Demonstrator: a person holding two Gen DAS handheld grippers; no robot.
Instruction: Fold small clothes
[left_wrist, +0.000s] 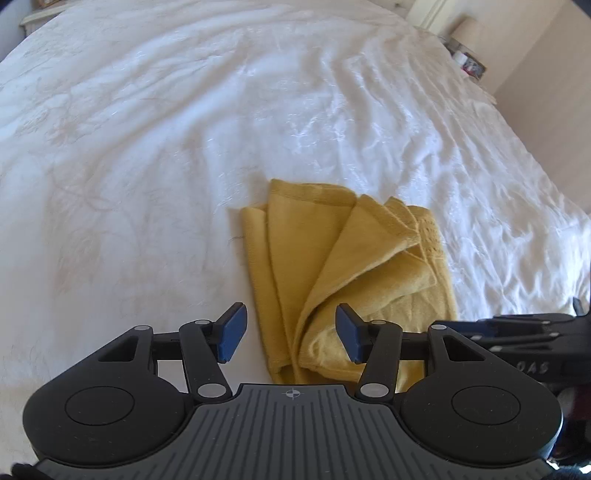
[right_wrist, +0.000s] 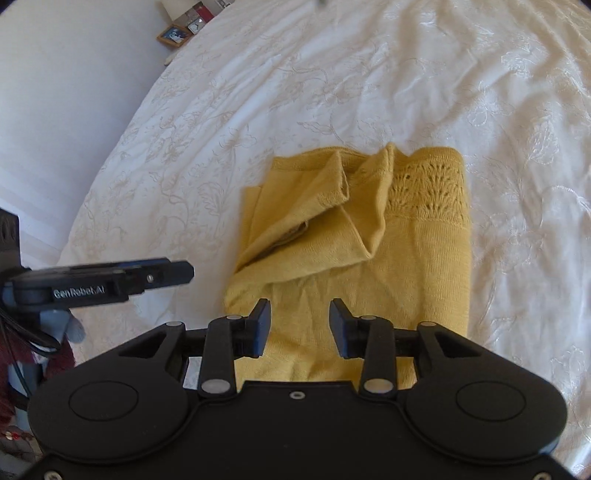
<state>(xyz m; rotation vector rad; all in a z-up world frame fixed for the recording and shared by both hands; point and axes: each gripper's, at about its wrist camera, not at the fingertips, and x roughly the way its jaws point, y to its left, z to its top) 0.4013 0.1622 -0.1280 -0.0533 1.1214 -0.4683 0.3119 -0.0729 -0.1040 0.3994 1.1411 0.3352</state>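
A small yellow knit garment (left_wrist: 343, 266) lies partly folded on the white bedspread (left_wrist: 147, 147), with layered flaps and a lace-pattern band along its right side. My left gripper (left_wrist: 291, 334) is open and empty, just above the garment's near left end. In the right wrist view the garment (right_wrist: 369, 240) lies ahead, its lace band (right_wrist: 428, 188) at the far right. My right gripper (right_wrist: 299, 328) is open and empty over the garment's near edge. The left gripper (right_wrist: 162, 277) shows from the side at the left, off the garment.
The bedspread (right_wrist: 332, 74) is wrinkled and embroidered. A lamp and small items (left_wrist: 469, 55) stand on a bedside table at the far right. A picture frame (right_wrist: 173, 35) stands beyond the bed's far left edge. The bed's edge runs close on the left of the right wrist view.
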